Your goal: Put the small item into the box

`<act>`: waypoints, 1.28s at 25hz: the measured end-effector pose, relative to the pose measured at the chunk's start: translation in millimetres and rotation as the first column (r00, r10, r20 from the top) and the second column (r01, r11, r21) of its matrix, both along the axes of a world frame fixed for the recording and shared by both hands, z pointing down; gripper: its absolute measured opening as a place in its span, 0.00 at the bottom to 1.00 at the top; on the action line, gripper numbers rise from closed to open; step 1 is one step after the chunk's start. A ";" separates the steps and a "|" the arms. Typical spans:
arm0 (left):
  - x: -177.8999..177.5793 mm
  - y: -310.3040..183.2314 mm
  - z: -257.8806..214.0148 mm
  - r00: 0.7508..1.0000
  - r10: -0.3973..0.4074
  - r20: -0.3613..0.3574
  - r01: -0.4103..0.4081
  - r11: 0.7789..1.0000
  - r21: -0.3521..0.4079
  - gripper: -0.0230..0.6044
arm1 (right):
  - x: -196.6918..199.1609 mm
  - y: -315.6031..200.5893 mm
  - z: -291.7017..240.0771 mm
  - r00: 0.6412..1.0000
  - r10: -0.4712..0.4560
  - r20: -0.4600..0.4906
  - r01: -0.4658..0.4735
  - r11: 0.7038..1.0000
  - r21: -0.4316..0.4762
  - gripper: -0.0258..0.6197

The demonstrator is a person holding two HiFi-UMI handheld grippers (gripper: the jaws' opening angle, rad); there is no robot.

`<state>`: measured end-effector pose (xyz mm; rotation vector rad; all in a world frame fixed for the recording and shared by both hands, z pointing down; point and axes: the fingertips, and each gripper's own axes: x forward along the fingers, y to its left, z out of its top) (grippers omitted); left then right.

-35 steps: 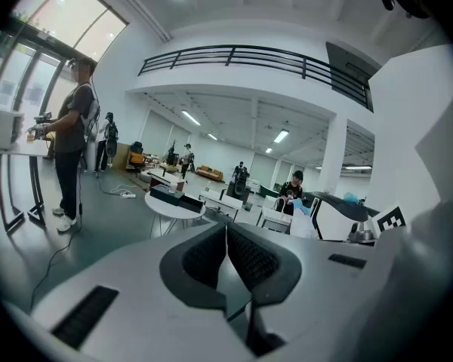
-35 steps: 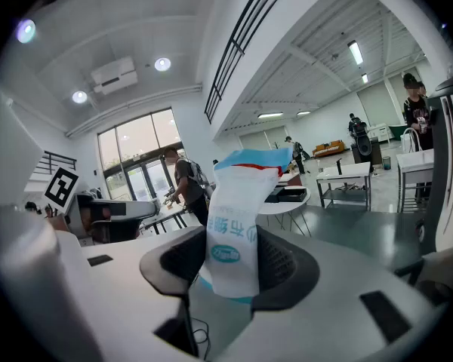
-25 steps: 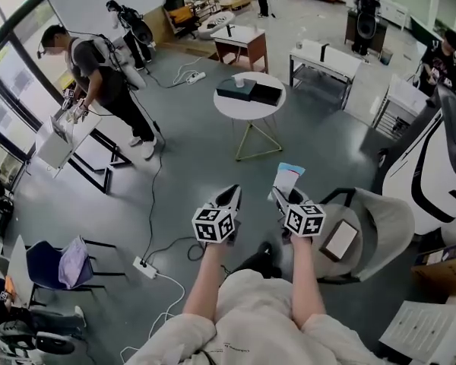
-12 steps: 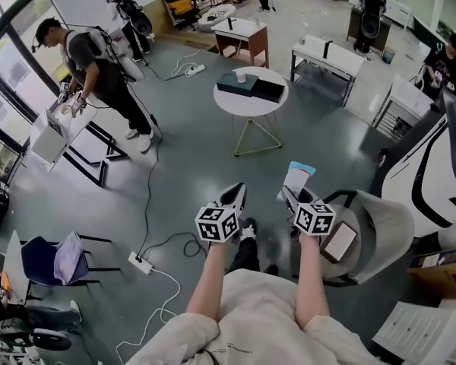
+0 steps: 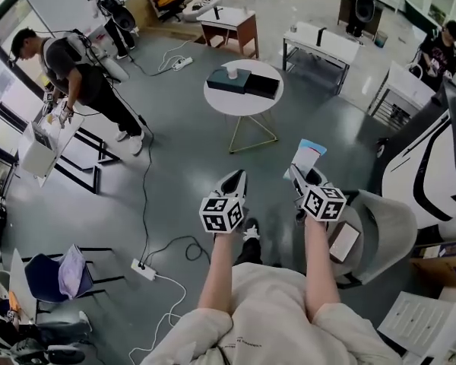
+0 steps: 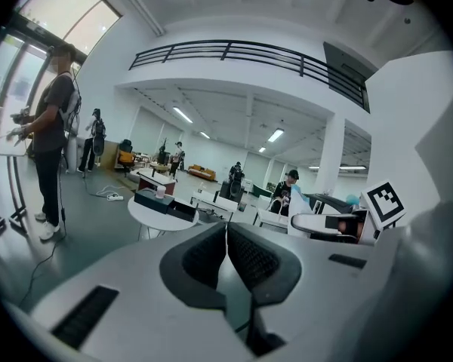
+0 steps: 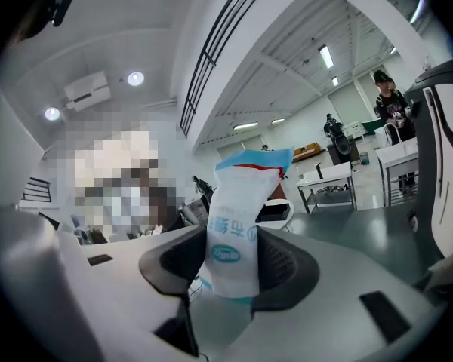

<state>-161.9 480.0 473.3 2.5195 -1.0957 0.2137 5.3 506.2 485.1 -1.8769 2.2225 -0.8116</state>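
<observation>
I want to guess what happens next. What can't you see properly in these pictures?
Head view: the boxes on the round table are too small to tell whether any is open.
Right gripper view: the lower end of the packet is hidden between the jaws.

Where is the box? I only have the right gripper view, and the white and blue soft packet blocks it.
Observer: Ahead in the head view, a round white table carries a flat dark teal box and a flat black box, side by side.
Operator: Is my left tool free?
Observer: The left tool has its jaws together, nothing between them.
Operator: Anything close on my right?
Observer: A grey shell chair stands right of the right tool gripping the packet.
</observation>
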 end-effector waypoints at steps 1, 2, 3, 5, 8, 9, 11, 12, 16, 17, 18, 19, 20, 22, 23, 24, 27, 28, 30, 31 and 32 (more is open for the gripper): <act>0.0 -13.2 0.4 1.000 -0.007 -0.004 0.007 1.000 -0.006 0.08 | 3.9 -12.8 -1.6 1.000 0.015 0.000 -0.015 1.000 0.003 0.37; -0.5 -26.6 0.9 1.000 -0.015 -0.012 0.015 1.000 -0.011 0.08 | 6.9 -25.2 -2.7 1.000 0.026 0.002 -0.026 1.000 0.008 0.37; -1.0 -40.0 1.0 1.000 -0.022 -0.019 0.022 1.000 -0.015 0.08 | 9.2 -37.6 -4.0 0.999 0.031 0.005 -0.031 0.999 0.015 0.37; -1.2 -65.6 -1.3 0.999 -0.029 -0.027 0.029 0.999 -0.014 0.08 | 12.0 -61.8 -6.9 0.999 0.032 0.009 -0.032 0.999 0.026 0.37; -0.7 -100.7 -5.7 0.999 -0.028 -0.028 0.028 1.000 -0.009 0.08 | 11.9 -95.7 -8.2 1.000 0.022 0.001 -0.022 0.999 0.025 0.37; 0.4 -112.2 -6.0 0.999 -0.025 -0.028 0.025 1.000 -0.008 0.08 | 12.0 -107.1 -7.4 1.000 0.020 -0.002 -0.020 1.000 0.023 0.37; 3.2 -134.8 -5.2 1.000 -0.015 -0.022 0.015 1.000 -0.005 0.08 | 13.1 -129.7 -4.6 1.000 0.018 -0.006 -0.018 1.000 0.018 0.37; 4.0 -145.9 -5.1 1.000 -0.010 -0.018 0.010 1.000 -0.005 0.08 | 13.9 -140.4 -3.5 1.000 0.020 -0.007 -0.020 1.000 0.015 0.37; 4.3 -190.6 -9.7 1.000 0.005 -0.023 -0.005 1.000 -0.003 0.08 | 15.9 -178.7 -7.3 0.999 0.036 -0.019 -0.036 0.999 0.018 0.37; 4.7 -201.4 -9.8 1.000 0.010 -0.027 -0.010 1.000 -0.004 0.08 | 16.7 -187.5 -7.9 0.999 0.043 -0.022 -0.042 0.999 0.019 0.37; 5.4 -212.2 -9.0 0.999 0.015 -0.031 -0.015 1.000 -0.006 0.08 | 17.6 -196.5 -7.8 0.998 0.050 -0.024 -0.049 0.999 0.020 0.37; 6.5 -223.1 -7.3 0.999 0.023 -0.035 -0.023 1.000 -0.009 0.08 | 18.3 -205.7 -6.8 0.998 0.057 -0.028 -0.056 0.998 0.019 0.37; 7.8 -233.7 -5.0 0.999 0.033 -0.037 -0.034 0.999 -0.012 0.08 | 18.5 -215.0 -4.9 0.998 0.063 -0.032 -0.062 0.998 0.016 0.37; 9.3 -252.5 0.9 0.998 0.058 -0.033 -0.059 0.998 -0.019 0.08 | 16.7 -231.4 1.4 0.997 0.071 -0.039 -0.071 0.997 0.002 0.37; 9.5 -260.6 4.1 0.997 0.069 -0.033 -0.070 0.997 -0.023 0.08 | 15.2 -237.7 5.6 0.996 0.075 -0.041 -0.076 0.997 -0.007 0.37; 9.8 -267.8 7.0 0.996 0.077 -0.036 -0.078 0.997 -0.027 0.08 | 14.3 -242.7 10.0 0.996 0.083 -0.043 -0.083 0.996 -0.013 0.37; 12.5 -283.9 13.8 0.994 0.090 -0.063 -0.093 0.995 -0.044 0.08 | 13.1 -251.3 21.3 0.994 0.099 -0.049 -0.101 0.994 -0.029 0.37; 12.6 -287.1 16.4 0.993 0.092 -0.070 -0.096 0.994 -0.053 0.08 | 11.8 -253.0 24.3 0.993 0.100 -0.055 -0.102 0.994 -0.038 0.37; 10.4 -289.9 23.2 0.992 0.098 -0.079 -0.104 0.992 -0.071 0.08 | 8.4 -253.6 29.4 0.992 0.108 -0.066 -0.111 0.992 -0.056 0.37; 8.7 -290.6 27.1 0.991 0.102 -0.082 -0.108 0.991 -0.079 0.08 | 6.7 -253.4 31.9 0.991 0.115 -0.066 -0.120 0.991 -0.062 0.37; 7.0 -291.7 31.0 0.991 0.105 -0.086 -0.113 0.990 -0.086 0.08 | 5.0 -253.6 34.4 0.990 0.124 -0.064 -0.128 0.990 -0.066 0.37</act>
